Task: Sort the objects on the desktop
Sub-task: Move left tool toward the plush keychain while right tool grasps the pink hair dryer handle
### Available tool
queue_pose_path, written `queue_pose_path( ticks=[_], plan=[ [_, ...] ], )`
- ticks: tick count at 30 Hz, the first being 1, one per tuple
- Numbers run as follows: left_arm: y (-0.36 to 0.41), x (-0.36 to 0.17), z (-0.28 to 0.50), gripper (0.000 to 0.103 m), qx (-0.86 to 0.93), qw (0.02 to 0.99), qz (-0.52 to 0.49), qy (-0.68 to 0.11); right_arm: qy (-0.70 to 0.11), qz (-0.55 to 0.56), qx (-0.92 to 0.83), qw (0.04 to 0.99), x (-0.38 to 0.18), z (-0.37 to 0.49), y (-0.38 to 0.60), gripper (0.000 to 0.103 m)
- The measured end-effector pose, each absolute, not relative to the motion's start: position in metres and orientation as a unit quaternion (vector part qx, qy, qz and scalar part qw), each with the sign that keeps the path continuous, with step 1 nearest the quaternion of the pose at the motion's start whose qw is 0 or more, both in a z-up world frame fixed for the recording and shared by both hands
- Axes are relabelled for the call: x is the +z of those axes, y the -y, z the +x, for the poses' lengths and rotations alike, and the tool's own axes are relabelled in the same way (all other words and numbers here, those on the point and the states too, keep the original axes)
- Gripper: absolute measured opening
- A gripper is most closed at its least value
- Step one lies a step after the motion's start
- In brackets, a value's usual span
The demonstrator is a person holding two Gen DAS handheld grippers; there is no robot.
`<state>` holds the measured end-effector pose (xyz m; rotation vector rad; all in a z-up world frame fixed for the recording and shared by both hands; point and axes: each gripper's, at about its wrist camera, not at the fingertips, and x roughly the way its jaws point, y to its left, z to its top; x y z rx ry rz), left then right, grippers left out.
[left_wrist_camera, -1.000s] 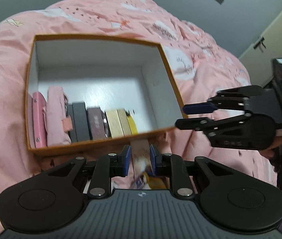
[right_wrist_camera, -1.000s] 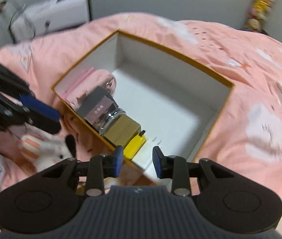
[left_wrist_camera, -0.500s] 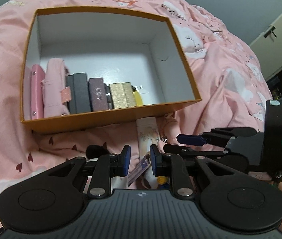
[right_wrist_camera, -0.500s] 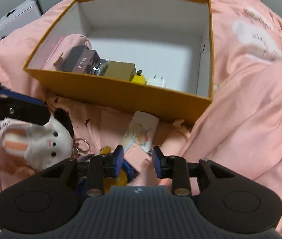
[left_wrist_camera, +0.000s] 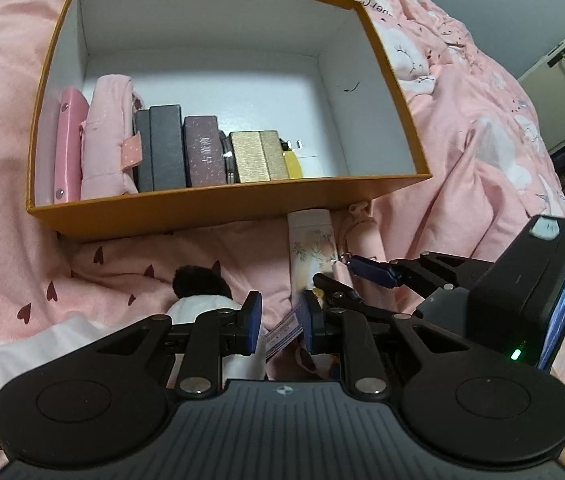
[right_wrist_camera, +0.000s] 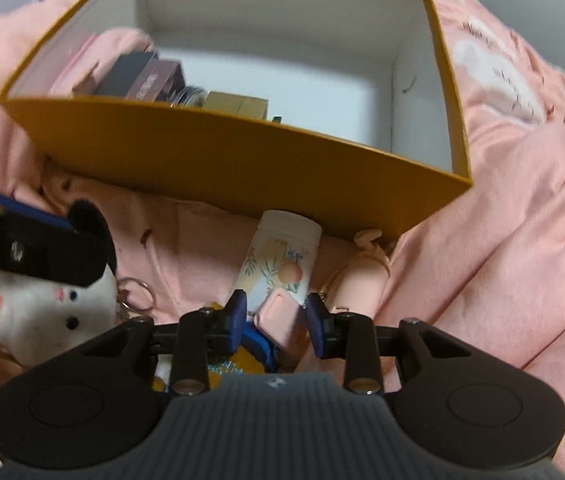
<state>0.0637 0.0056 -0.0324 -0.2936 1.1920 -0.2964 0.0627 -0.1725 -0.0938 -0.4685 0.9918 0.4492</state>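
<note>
An orange box [left_wrist_camera: 218, 204] with a white inside sits on the pink bedding and holds a row of items: a pink case [left_wrist_camera: 68, 148], a pink pouch [left_wrist_camera: 104, 140], dark boxes [left_wrist_camera: 166, 148] and gold boxes [left_wrist_camera: 258, 156]. In front of the box lie a white floral tube [right_wrist_camera: 282, 256], a small pink case [right_wrist_camera: 278, 314] and a white plush rabbit [right_wrist_camera: 42, 312]. My left gripper [left_wrist_camera: 280, 322] is open above the pile. My right gripper [right_wrist_camera: 276, 322] is open, its fingers on either side of the small pink case; it also shows in the left wrist view [left_wrist_camera: 358, 276].
Pink bedding [left_wrist_camera: 482, 160] with folds surrounds the box. A metal key ring [right_wrist_camera: 136, 296] lies by the rabbit. Yellow and blue items [right_wrist_camera: 242, 356] lie under my right gripper. A cupboard door [left_wrist_camera: 562, 60] is at the far right.
Both grippers have come down from above the box to the pile of loose items in front of it. The right gripper now straddles the small pink case.
</note>
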Motion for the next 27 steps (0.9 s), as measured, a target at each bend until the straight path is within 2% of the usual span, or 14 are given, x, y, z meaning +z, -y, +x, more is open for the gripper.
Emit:
queue_pose_path(
  ticks=[4,10,16,22,27],
  plan=[
    [-0.007,-0.033,0.063,0.023,-0.130,0.809,-0.138,-0.557,-0.449,-0.248,0.202,0.834,-0.097,0.055,0.170,0.025],
    [0.001,-0.034,0.065,0.023,-0.138,0.807,-0.131,-0.559,-0.419,-0.222,0.188,0.861,-0.077,0.046,0.191,0.013],
    [0.016,-0.035,0.069,0.023,-0.153,0.801,-0.124,-0.565,-0.428,-0.165,0.170,0.872,-0.059,0.056,0.231,0.012],
    [0.029,-0.038,0.076,0.023,-0.165,0.792,-0.126,-0.574,-0.463,-0.132,0.192,0.855,-0.066,0.066,0.242,0.012],
    [0.039,-0.043,0.082,0.023,-0.163,0.790,-0.115,-0.580,-0.462,-0.090,0.201,0.859,-0.066,0.066,0.252,0.011]
  ],
)
